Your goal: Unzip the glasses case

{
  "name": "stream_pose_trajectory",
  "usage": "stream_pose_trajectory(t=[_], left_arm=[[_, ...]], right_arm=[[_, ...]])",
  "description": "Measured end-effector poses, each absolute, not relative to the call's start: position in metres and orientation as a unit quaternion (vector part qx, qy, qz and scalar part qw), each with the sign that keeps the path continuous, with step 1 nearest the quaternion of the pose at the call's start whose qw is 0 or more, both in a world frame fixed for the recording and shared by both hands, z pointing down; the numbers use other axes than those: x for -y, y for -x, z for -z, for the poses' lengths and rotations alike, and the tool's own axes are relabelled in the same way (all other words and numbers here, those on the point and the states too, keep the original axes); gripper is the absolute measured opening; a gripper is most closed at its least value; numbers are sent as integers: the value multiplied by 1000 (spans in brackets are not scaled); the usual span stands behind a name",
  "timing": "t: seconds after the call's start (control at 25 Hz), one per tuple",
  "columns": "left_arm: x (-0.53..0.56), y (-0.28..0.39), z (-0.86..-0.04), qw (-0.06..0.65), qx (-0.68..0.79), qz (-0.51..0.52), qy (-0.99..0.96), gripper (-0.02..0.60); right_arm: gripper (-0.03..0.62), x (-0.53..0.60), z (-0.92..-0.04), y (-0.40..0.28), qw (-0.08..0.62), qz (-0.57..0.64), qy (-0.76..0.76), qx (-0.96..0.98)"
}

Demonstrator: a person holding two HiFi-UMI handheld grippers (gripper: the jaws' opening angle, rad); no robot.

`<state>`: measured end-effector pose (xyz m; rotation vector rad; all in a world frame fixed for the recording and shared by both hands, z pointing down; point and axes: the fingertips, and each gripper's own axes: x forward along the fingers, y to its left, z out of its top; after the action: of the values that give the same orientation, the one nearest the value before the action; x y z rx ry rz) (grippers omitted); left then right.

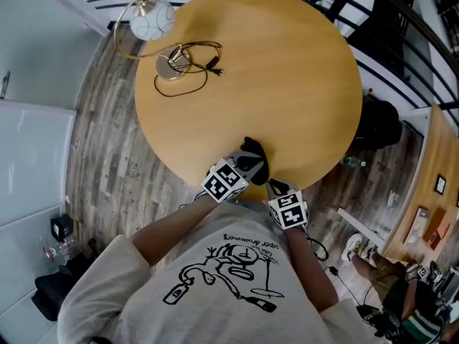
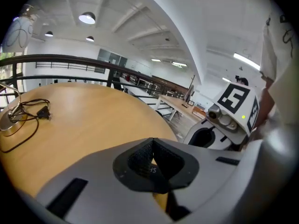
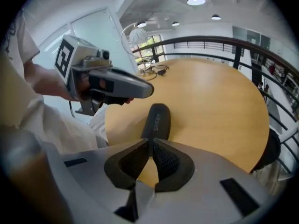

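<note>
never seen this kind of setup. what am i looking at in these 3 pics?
There is no robot here. A person holds a hand-held gripper in each hand. The head view looks down from a camera on the person's head. The other two views come from cameras riding on the left gripper and the right gripper. On the round table a dark glasses case lies near the person's edge, and a lamp with its cable sits at the far side. Both grippers' jaws are together. The case's end sits right at the right gripper's tips, but whether they pinch its zipper tab is too small to tell.
</note>
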<state>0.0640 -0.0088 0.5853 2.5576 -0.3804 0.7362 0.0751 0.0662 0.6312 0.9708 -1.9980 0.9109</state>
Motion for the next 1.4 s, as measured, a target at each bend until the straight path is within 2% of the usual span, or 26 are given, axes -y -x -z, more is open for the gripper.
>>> stream_pose_trajectory(t=[0.16,0.24,0.32,0.64,1.0,1.12,1.4], left_arm=[[-2,-72,-627,221,103,-323,-914,6],[-6,-71,-643,224,97,-341,-908,6],[-8,-69,-656,222,97,-356,-903,6],[-11,-67,-668,211,92,-350,-908,6],[-11,-67,-667,210,87,-344,-911,6],[-12,-67,-667,213,83,-345,-910,6],[-12,-66,-670,202,74,-347,-913,6]], right_arm=[[37,-88,-672,-74,405,-384,-342,756],[86,-95,-687,-69,412,-396,-330,752],[103,-97,-696,-64,413,-399,-325,752],[103,-99,-719,-53,409,-398,-340,748],[92,-95,-726,-50,373,-419,-374,739],[40,-99,-726,-48,383,-416,-367,738],[26,-102,-726,-52,425,-382,-356,739]])
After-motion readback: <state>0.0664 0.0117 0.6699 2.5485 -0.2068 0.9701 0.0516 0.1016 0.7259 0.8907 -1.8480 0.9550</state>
